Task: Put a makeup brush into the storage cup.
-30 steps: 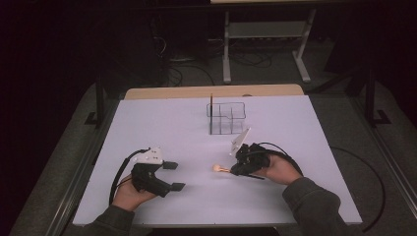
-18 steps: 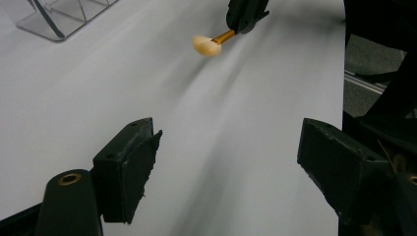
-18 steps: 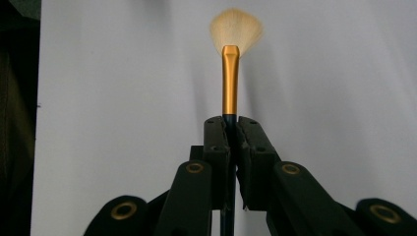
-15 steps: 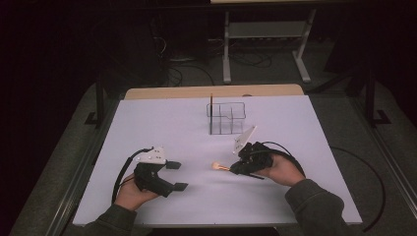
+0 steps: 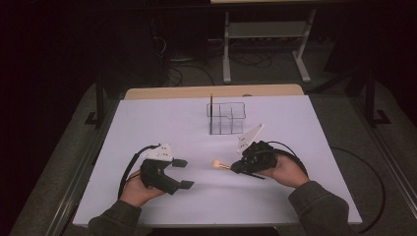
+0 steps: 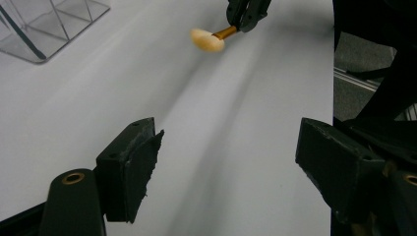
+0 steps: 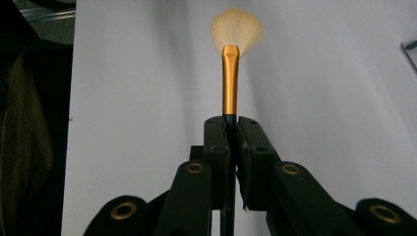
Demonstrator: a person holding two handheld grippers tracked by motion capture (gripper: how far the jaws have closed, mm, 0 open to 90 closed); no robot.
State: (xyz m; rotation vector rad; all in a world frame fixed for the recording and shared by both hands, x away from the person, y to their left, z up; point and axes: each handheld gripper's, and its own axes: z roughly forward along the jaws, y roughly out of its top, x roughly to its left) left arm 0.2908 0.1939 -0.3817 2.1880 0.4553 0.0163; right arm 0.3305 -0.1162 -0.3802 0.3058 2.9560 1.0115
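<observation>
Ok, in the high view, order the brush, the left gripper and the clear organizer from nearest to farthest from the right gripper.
1. Brush: held in the right gripper jaws, head pointing left.
2. Clear organizer: up the table, behind the gripper.
3. Left gripper: across the table to the left.
Two and three are nearly level.

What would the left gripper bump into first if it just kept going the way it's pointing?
Probably the makeup brush held in the right gripper; only bare table lies between, though depth is hard to judge.

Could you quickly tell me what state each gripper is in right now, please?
Left gripper: open, nothing between its fingers.
Right gripper: closed on the makeup brush, bristles pointing away from the hand.
</observation>
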